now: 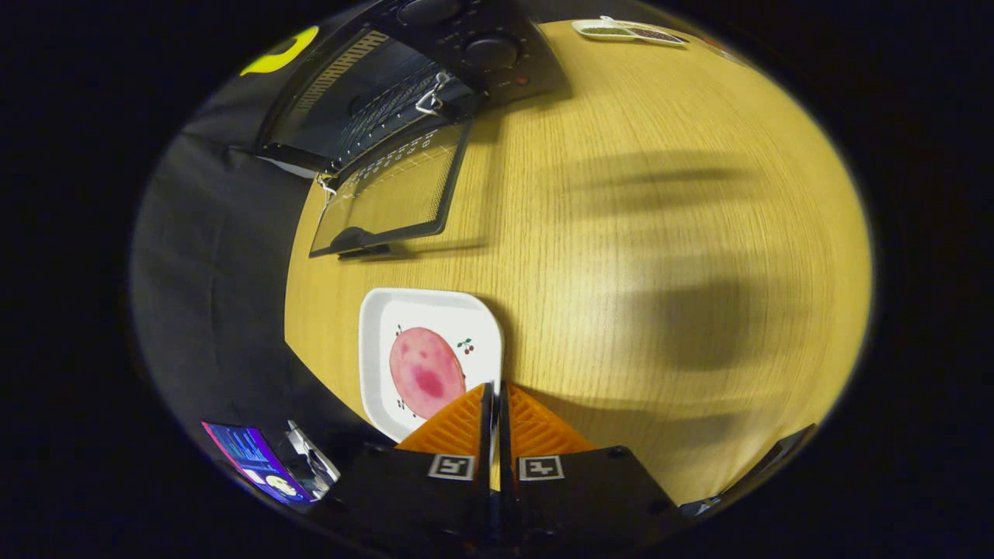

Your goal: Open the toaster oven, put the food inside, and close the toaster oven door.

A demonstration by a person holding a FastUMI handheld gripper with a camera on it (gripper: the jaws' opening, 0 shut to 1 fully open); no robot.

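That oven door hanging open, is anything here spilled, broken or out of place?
Nothing stands out. The toaster oven door lies open flat, as the job needs. The pink food sits tidily on its white plate on the table; the gripper is shut, holding nothing.

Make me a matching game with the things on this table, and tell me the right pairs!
Things:
1. black toaster oven's glass door
2. round pink slice of food
3. white square plate with little cherries
4. tool

States:
A. fingers closed together, holding nothing
B. folded down open onto the wooden table
C. sits on the table between the oven and the tool, carrying the food
D. lies on the plate, just ahead of the fingers

Pairs: 1-B, 2-D, 3-C, 4-A
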